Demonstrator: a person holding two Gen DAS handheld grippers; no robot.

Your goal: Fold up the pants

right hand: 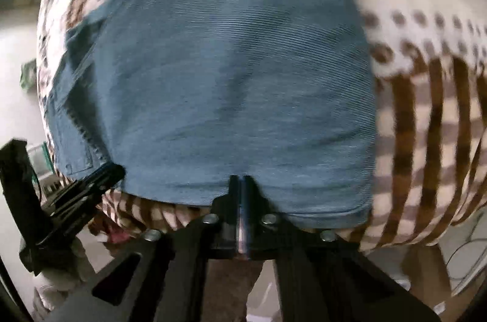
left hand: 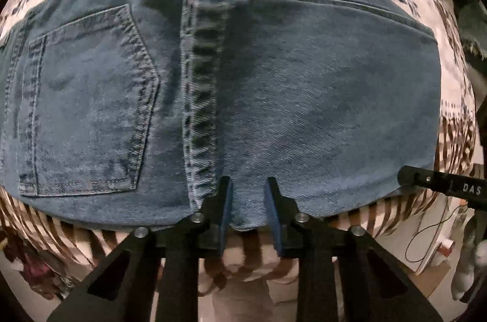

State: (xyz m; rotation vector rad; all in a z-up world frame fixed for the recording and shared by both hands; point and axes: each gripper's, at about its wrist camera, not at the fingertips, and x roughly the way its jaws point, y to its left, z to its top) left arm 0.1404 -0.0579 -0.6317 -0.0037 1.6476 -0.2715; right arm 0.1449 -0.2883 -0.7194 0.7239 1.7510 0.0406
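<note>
1. Left gripper [left hand: 248, 185]: jaws set narrowly apart, straddling the near edge of the jeans [left hand: 274, 96], just right of the leg hem [left hand: 201, 96]
2. Jeans: folded, back pocket [left hand: 88, 109] at left, lying on the patterned bedspread [left hand: 453, 139] along its near edge
3. Right gripper [right hand: 242, 185]: jaws pressed together, clamped on the near edge of the jeans, toward their right corner

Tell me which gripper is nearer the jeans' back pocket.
Left. The left gripper sits at the jeans' near edge just right of the back pocket; the right gripper is farther right along that edge.
</note>
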